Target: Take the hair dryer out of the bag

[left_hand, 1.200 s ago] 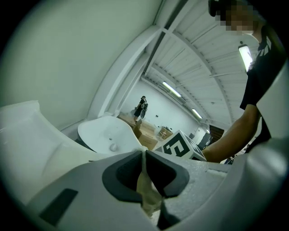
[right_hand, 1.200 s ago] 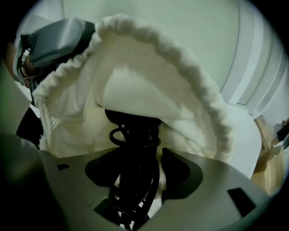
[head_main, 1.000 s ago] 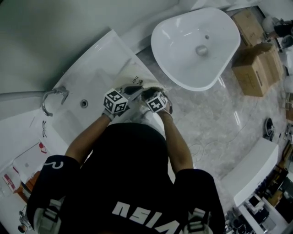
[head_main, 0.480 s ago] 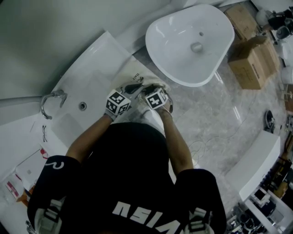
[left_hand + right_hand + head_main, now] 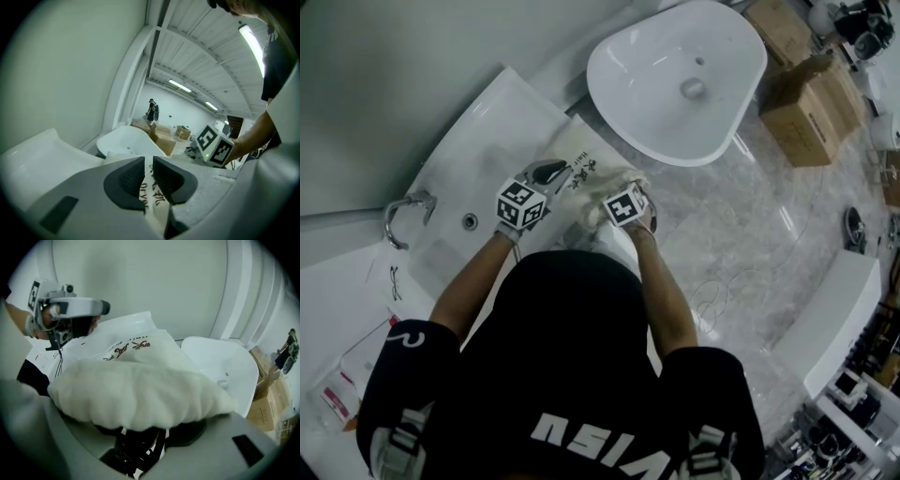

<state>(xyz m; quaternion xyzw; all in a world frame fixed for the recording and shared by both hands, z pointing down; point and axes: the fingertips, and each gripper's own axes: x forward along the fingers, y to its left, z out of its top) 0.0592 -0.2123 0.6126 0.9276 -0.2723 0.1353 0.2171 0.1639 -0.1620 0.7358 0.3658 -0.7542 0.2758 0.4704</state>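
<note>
Bag, contents hidden, bunched in wide-jawed right gripper; left gripper opening around it.

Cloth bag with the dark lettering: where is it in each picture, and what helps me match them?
Head view: cloth bag, mid-picture.
Left gripper view: cloth bag, bottom centre, a lettered strip.
Right gripper view: cloth bag, bunched up, filling the middle.
Shared landmark: white oval basin, seen in all three.
</note>
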